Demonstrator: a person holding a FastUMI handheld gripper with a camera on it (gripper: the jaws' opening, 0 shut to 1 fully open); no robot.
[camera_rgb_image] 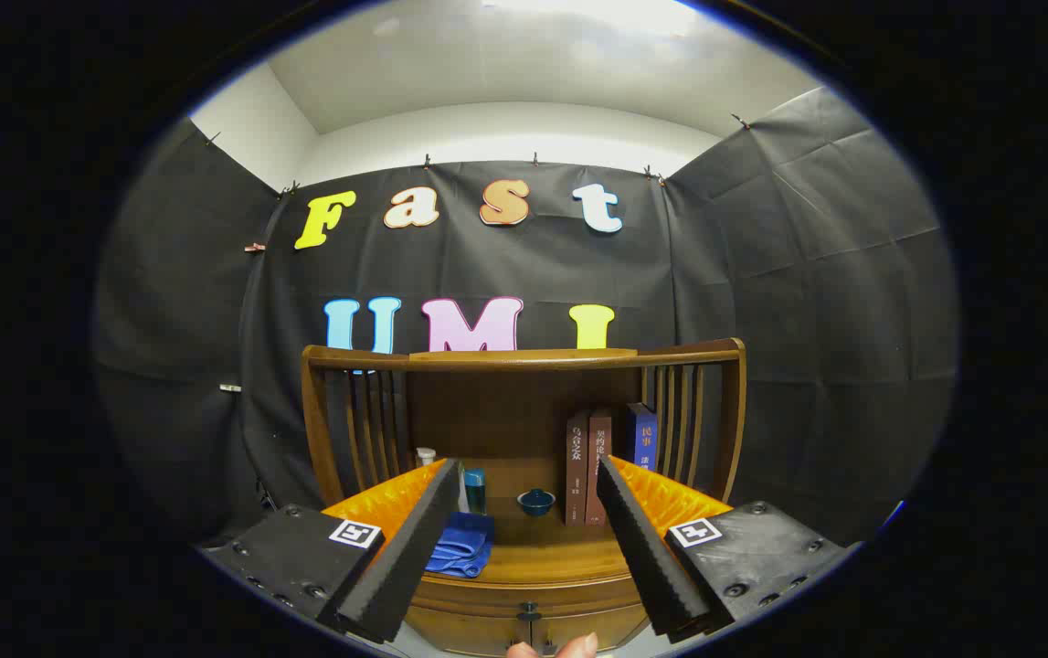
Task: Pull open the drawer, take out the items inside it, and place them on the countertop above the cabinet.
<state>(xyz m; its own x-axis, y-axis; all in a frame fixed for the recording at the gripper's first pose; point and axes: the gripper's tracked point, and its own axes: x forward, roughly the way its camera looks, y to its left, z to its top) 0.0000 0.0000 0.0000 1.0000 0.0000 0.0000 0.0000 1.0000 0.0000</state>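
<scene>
Approach stage: drawer (528, 626) closed, nothing taken out yet.
Tool (528, 548) open and empty, fingers spread wide, facing the cabinet. Drawer at 6 o'clock below the tabletop (551, 553), its knob (529, 608) low between the fingers. On the tabletop: cloth (461, 546) at 9 o'clock, cup (536, 501) at centre, books (598, 466) at 1 o'clock. Next move, by judgement: lower the tool, close on the knob, pull straight back.

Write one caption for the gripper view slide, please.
Open gripper faces wooden cabinet, its drawer knob untouched, folded blue cloth on top.
</scene>
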